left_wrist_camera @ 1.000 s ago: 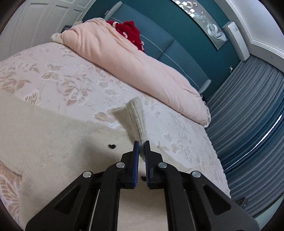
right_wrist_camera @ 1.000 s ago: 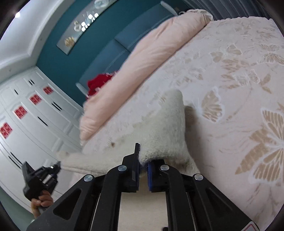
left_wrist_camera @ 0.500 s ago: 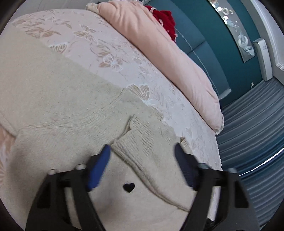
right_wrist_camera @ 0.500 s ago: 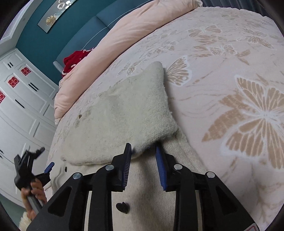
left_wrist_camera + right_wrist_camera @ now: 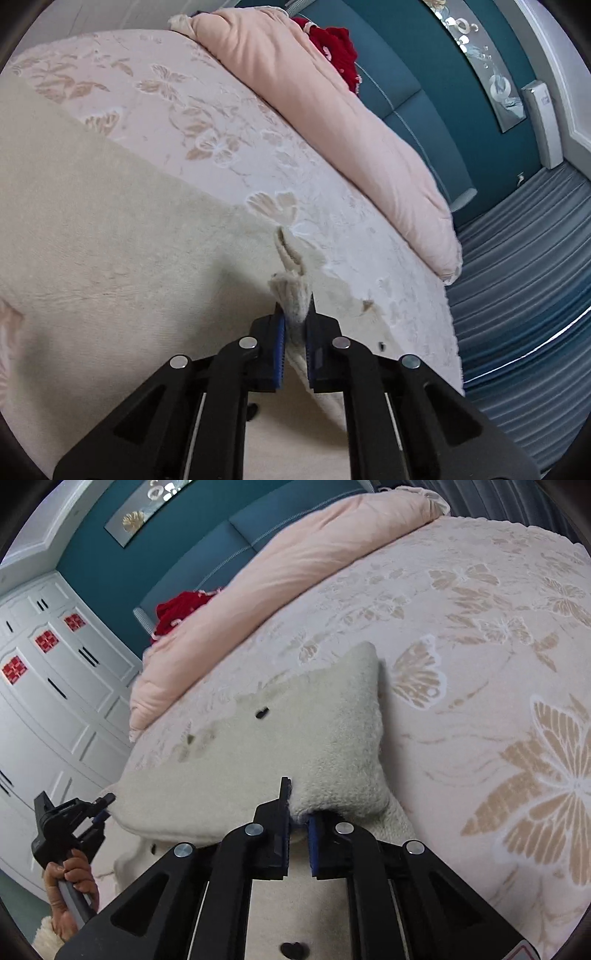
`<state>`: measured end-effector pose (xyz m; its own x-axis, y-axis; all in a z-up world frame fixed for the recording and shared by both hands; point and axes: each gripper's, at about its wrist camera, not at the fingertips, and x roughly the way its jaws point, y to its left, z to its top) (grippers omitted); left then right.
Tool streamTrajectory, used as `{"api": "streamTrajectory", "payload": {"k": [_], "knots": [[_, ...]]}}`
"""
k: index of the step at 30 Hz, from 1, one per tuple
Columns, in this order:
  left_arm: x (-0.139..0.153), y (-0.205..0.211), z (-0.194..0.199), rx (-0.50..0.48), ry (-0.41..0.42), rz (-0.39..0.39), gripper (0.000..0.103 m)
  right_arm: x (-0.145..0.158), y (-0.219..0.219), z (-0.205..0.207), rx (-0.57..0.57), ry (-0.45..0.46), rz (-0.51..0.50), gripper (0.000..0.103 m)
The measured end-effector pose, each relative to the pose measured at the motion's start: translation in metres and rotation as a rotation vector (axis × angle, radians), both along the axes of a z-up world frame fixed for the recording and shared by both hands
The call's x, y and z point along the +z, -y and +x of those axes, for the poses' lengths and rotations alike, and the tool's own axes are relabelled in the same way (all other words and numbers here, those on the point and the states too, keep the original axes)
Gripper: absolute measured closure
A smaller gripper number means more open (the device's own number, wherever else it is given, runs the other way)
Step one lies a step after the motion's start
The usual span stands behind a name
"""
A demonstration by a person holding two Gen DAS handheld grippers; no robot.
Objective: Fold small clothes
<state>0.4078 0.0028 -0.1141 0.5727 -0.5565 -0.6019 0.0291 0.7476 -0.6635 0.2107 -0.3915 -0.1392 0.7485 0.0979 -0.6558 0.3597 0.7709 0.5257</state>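
Note:
A cream knitted sweater with small black hearts lies spread on the bed. My left gripper is shut on a ribbed edge of the sweater, which bunches up between the blue pads. My right gripper is shut on a folded-over part of the sweater, held low over the garment. The left gripper and the hand holding it also show in the right wrist view, at the sweater's far left edge.
The bed has a pink bedspread with butterfly patterns. A rolled pink duvet lies along the headboard side, with a red garment behind it. White wardrobes stand at the left, blue curtains at the right.
My left gripper opened, dropped lower and closed again on a ribbed edge of the sweater. My right gripper opened slightly half a second ago and is shut on the fold again.

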Motion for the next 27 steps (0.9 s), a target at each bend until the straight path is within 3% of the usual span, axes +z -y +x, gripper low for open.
{"api": "streamTrajectory", "payload": {"k": [1,2,4,7,9,12,14,15,16,18,20,23,25,27], "knots": [[-0.015,-0.003,0.001,0.004,-0.046,0.025,0.095,-0.017,0.0,0.005,0.013,-0.088,0.01,0.095],[-0.032,-0.008,0.002,0.017,-0.1,0.043,0.095,-0.029,0.001,0.002,0.005,-0.112,0.035,0.098],[-0.057,-0.013,-0.003,0.024,-0.144,0.036,0.095,-0.016,-0.002,-0.012,-0.024,-0.06,0.014,0.094],[-0.062,-0.014,-0.013,0.016,-0.074,0.049,0.093,0.018,-0.011,-0.034,-0.077,0.055,-0.025,0.094],[-0.065,-0.013,-0.015,0.014,-0.059,0.067,0.093,0.035,-0.021,-0.029,-0.061,0.087,-0.08,0.094],[-0.065,-0.012,-0.015,0.015,-0.052,0.075,0.093,0.03,-0.033,0.003,-0.004,0.031,-0.183,0.094],[-0.066,-0.01,-0.014,0.008,-0.039,0.083,0.093,0.006,-0.024,0.022,-0.004,-0.058,-0.119,0.095],[-0.067,-0.01,-0.015,0.003,-0.026,0.088,0.092,-0.012,-0.016,0.028,-0.02,-0.132,-0.088,0.098],[-0.069,-0.01,-0.017,0.001,-0.012,0.088,0.092,-0.024,-0.009,0.026,-0.046,-0.151,-0.052,0.103],[-0.07,-0.011,-0.019,0.004,0.005,0.075,0.092,-0.019,-0.004,0.013,-0.104,-0.088,0.025,0.103],[-0.072,-0.013,-0.02,0.007,0.015,0.061,0.092,-0.004,-0.011,0.004,-0.109,-0.036,-0.024,0.1],[-0.073,-0.016,-0.022,0.011,0.029,0.039,0.092,-0.021,-0.017,0.01,-0.082,-0.146,-0.137,0.103],[-0.07,-0.023,-0.026,0.025,0.025,0.001,0.09,-0.018,-0.018,0.004,-0.102,-0.115,-0.135,0.103],[-0.062,-0.038,-0.034,0.067,0.017,-0.049,0.083,-0.001,-0.027,-0.008,-0.127,-0.085,-0.18,0.093]]}}
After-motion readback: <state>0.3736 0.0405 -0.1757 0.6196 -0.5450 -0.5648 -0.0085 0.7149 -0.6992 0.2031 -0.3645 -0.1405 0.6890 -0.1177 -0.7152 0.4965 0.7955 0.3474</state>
